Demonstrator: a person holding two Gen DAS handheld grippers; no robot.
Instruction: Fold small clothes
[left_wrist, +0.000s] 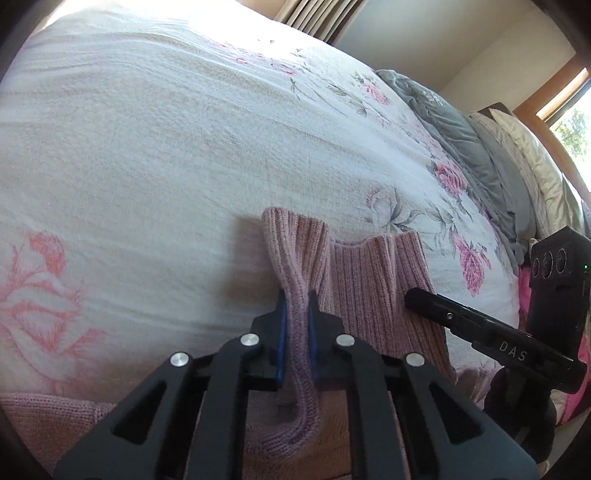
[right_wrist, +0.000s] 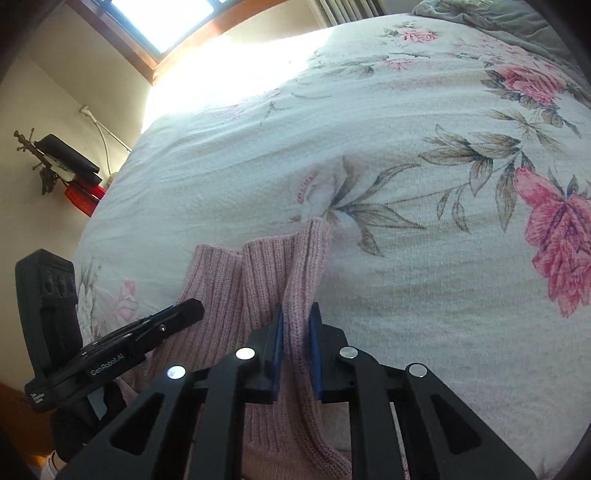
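A pink ribbed knit garment (left_wrist: 373, 288) was held over the near edge of a bed covered by a floral bedspread (left_wrist: 166, 147), its ribbed hem pinched at two corners. At the left, the left gripper (left_wrist: 294, 306) was seen clamped on a bunched, rope-like gather of the knit, the blue pads (left_wrist: 280, 332) pressed against it from both sides. At the right, the right gripper (right_wrist: 296, 321) was likewise closed on the opposite corner of the garment (right_wrist: 236, 288), the fabric squeezed between its pads (right_wrist: 314, 343).

The fold was judged best served by both corners being carried forward level and at equal pace, with the hem kept lightly taut between them, so that the edge could be laid straight and not skewed; the bunched left-hand grip looked likelier to leave a twist.

Grey bedding and pillows (left_wrist: 472, 147) heaped at the far right of the bed were shown only by the left wrist view, along with the other tool's camera housing. A window (right_wrist: 162, 22), a wall cable and dark items stacked beside the bed (right_wrist: 70, 162) were shown only by the right wrist view.
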